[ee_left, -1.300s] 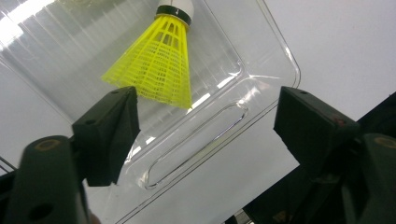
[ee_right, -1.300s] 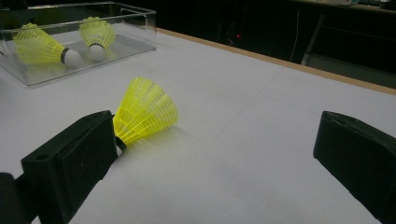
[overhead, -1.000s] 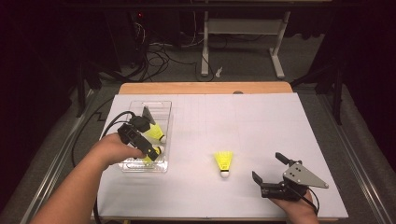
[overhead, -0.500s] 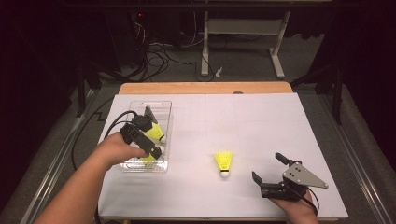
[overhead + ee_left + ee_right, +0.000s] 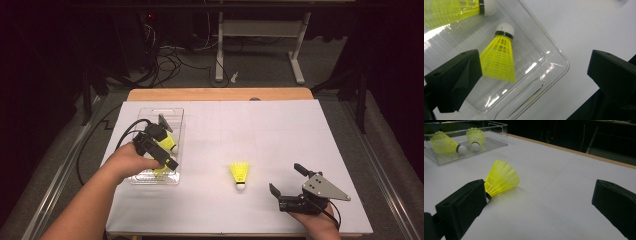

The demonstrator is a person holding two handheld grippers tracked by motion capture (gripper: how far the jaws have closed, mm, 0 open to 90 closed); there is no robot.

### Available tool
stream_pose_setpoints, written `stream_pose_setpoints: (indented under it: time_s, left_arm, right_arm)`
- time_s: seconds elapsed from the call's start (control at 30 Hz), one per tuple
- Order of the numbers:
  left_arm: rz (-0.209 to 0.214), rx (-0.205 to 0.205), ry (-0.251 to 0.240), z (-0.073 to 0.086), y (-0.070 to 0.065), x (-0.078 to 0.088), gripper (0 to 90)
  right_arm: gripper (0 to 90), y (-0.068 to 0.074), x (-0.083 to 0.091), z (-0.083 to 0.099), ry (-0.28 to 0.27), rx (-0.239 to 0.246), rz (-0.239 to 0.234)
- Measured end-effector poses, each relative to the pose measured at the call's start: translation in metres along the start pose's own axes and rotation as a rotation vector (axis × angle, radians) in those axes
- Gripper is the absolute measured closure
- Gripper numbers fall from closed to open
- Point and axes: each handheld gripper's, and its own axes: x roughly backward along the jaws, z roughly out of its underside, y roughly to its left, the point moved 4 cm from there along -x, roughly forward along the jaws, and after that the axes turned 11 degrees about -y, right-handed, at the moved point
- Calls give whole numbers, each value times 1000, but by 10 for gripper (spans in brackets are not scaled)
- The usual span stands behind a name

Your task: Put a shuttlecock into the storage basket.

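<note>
A yellow plastic shuttlecock (image 5: 499,56) with a white cork tip lies on its side in the clear plastic tray (image 5: 172,117), cork pointing toward the tray's far end in the left gripper view. A second shuttlecock (image 5: 454,10) lies beside it in the same tray, its skirt running off the top left of that view. Neither touches a jaw. The left gripper (image 5: 161,140) hangs over the near half of the tray, held by the person's left hand (image 5: 127,162), and its jaws have just been opening: they now stand wide apart, one above the tray floor beside the nearer shuttlecock's skirt, the other out over the white sheet past the tray's rounded corner, with nothing gripped.

The tray sits at the left side of the white-covered tabletop (image 5: 280,125). Well apart from it, near the middle of the front part of the sheet, a third shuttlecock (image 5: 240,174) lies alone, cork toward the person in the high view.

The right gripper (image 5: 287,182) rests low at the front right of the tabletop, its grey three-cornered plate on top, held by the right hand (image 5: 315,220). Its jaws are spread wide and empty; in the right gripper view the lone shuttlecock's skirt shows just past the left jaw.
</note>
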Motion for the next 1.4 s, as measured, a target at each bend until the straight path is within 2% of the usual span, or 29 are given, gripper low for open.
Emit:
stream_pose_setpoints:
  time_s: [0.77, 1.1, 1.4]
  left_arm:
    - [12, -100, 17, -21, -33, -12, 7]
    - [29, -121, 33, -27, -43, -19, 7]
    - [38, -144, 27, -35, -54, -22, 8]
  right_arm:
    - [3, -1, 0, 0, -1, 0, -3]
    - [3, 0, 1, 1, -2, -3, -3]
    - [3, -1, 2, 0, -2, -3, -3]
